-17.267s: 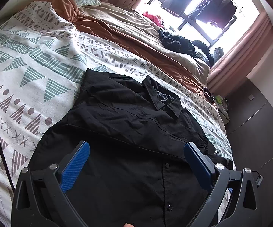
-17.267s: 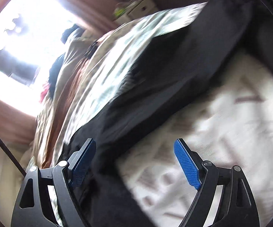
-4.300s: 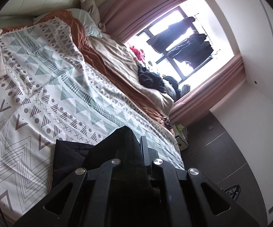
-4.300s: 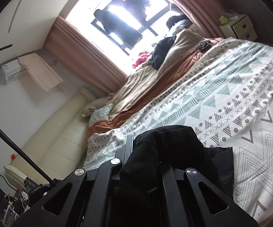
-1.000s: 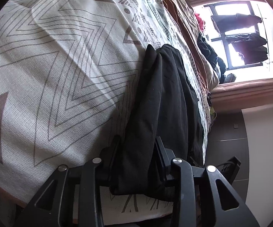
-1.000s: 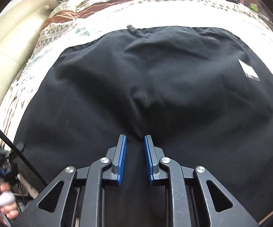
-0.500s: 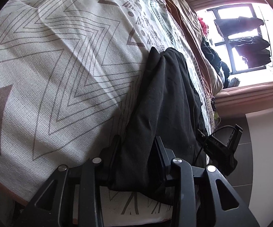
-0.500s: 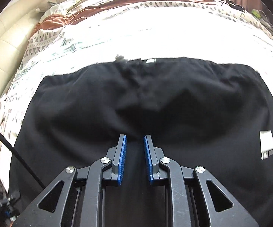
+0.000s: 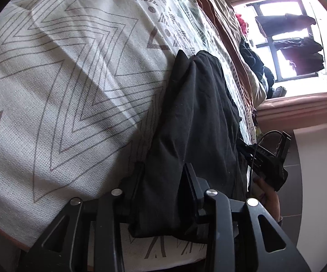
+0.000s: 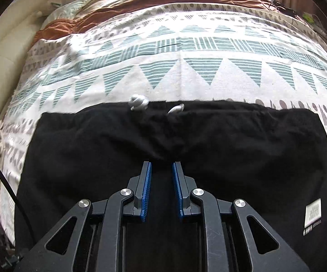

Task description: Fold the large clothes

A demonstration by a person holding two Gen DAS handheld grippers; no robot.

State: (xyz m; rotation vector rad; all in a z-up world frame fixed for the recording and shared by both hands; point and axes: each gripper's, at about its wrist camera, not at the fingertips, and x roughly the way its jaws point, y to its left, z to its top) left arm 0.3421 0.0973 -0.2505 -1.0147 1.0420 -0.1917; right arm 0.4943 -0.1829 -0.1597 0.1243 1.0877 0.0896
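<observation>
A thick fold of the black garment [image 9: 193,122] is clamped in the left gripper [image 9: 163,170]. The right gripper [image 10: 161,165] is nearly closed, holding nothing visible, over the garment spread ahead on the patterned bedspread [image 10: 186,68]. A white label [image 10: 312,213], unreadable, sits right of the fingers.

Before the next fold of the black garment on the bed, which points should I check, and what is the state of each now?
1. Left tongs shut on the black garment: ok, fabric fills the gap.
2. Right tongs grip fabric: cannot tell; narrow gap, cloth bunched at the tips.
3. Far edge lies straight on the patterned blanket: ok.
4. White drawstring tucked in: not ok, it lies on the blanket.
5. White label hidden: not ok, it shows.
6. Surface smooth: not ok, wrinkles near the tips.
</observation>
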